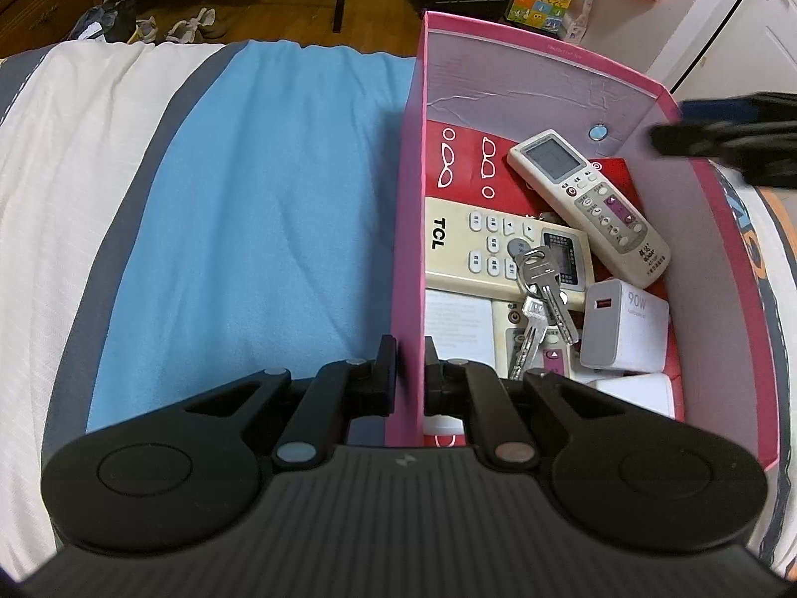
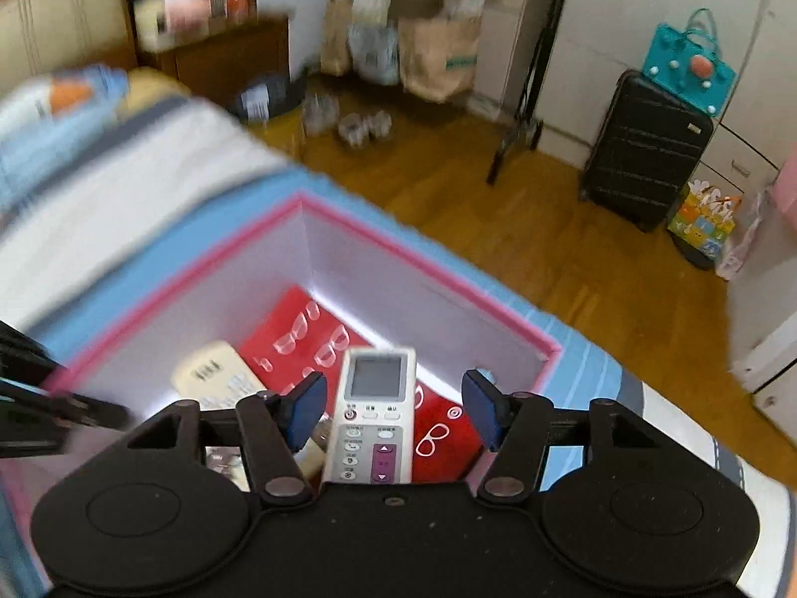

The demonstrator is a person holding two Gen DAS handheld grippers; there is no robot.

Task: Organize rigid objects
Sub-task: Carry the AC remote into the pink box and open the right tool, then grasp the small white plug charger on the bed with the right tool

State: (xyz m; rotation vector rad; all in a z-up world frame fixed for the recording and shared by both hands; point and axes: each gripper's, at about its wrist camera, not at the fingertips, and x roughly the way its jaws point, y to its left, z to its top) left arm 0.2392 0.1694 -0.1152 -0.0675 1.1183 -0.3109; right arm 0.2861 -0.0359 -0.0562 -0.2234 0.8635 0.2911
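While the left gripper (image 1: 409,373) pinched the pink box (image 1: 406,229) wall, the right gripper (image 2: 393,411) hovered wide and empty over the white remote (image 2: 374,408) — inside the box, lengthwise between its fingers.

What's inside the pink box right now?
In the pink box: a white remote lying over a red glasses-print packet, a TCL remote, keys and a white 90W charger. Items beneath are partly covered and unidentifiable.

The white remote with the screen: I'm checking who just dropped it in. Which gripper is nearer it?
Right. The right gripper hangs open directly over the remote; the left gripper is shut on the pink box's wall, across the box.
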